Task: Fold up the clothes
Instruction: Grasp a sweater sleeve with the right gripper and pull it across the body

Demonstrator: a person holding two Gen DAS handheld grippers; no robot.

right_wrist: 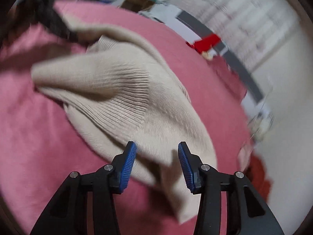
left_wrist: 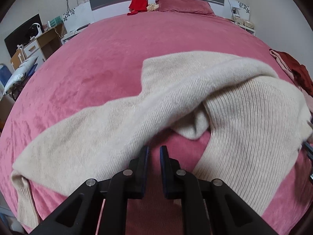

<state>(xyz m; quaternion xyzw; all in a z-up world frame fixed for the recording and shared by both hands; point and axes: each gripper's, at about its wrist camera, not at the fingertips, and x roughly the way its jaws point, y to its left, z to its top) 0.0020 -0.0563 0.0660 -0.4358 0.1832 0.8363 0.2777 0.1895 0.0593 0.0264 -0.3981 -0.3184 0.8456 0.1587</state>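
Right wrist view, right gripper (right_wrist: 156,148) fingers apart over sweater (right_wrist: 125,98) edge, pink bedspread (right_wrist: 39,137) around.

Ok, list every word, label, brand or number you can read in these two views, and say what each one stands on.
None can be read.
The cream sweater shows no tag or print.
The headboard carries only flower decals, no lettering.
The clutter on the desk is too small to read.
The right wrist view is too blurred for any text.
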